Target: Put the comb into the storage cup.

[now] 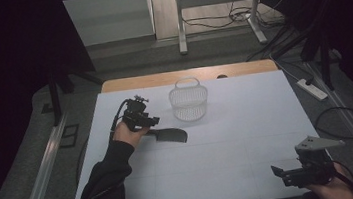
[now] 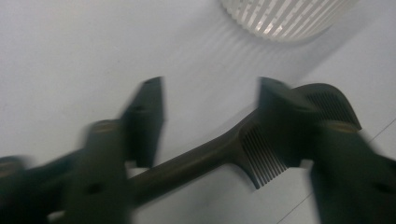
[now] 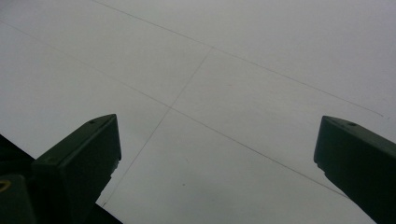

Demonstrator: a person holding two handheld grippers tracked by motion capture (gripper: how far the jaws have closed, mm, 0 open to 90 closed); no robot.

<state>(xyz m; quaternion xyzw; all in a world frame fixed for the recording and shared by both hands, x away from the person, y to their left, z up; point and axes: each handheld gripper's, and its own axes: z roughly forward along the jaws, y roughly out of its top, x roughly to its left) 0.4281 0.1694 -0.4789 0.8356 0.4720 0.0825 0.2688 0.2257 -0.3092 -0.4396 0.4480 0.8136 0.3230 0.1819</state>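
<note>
1. Comb (image 1: 168,135): black throughout, with fine parallel teeth.
2. Basket (image 1: 188,100): white, its wall patterned with narrow vertical slots.
3. Table (image 1: 249,136): white surface crossed by thin grey lines; light wood strip at far edge.
4. Left gripper (image 1: 153,123) and right gripper (image 1: 277,172): black.

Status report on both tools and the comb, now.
Left tool over the comb, jaws either side of its handle, not clamped. Right tool open, idle near table edge. Comb flat on the table, basket just beyond; nothing in the way.
</note>
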